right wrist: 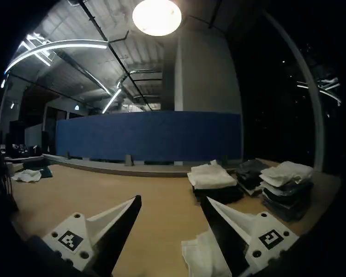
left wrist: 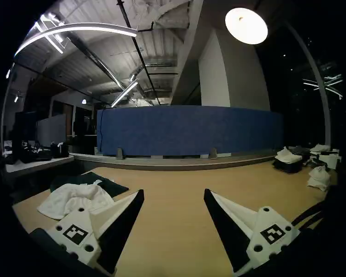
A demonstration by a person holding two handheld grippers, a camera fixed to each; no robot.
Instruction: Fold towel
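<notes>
The room is showing a big dark hall with a ribbed ceiling [left wrist: 127, 51] where pipes are running, and a curved light strip [left wrist: 76, 30] and 1 round lamp [left wrist: 246, 25] are shining under it. A white column [left wrist: 219, 78] is rising behind a long blue partition [left wrist: 187, 130], which is standing along the far edge of the desk.

The desk [left wrist: 247, 180] is spreading wide and pale brown in both views, and most of its top is lying bare.

In the right gripper view, 3 stacks of folded cloths [right wrist: 286, 182] are sitting near each other at the right side of the desk, with white and dark pieces in them.

In the left gripper view, a crumpled white towel [left wrist: 76, 198] is lying near the left corner of the desk, partly over a dark green cloth [left wrist: 92, 181], just beside the left finger. In the right gripper view, a folded white towel [right wrist: 200, 254] is lying on the desk at the near edge, and the right finger is partly covering it.

The left hand-held gripper [left wrist: 173, 191] is hovering above the desk with its fingers wide apart and nothing between them. The right hand-held gripper [right wrist: 170, 197] is also standing open and holding nothing.
</notes>
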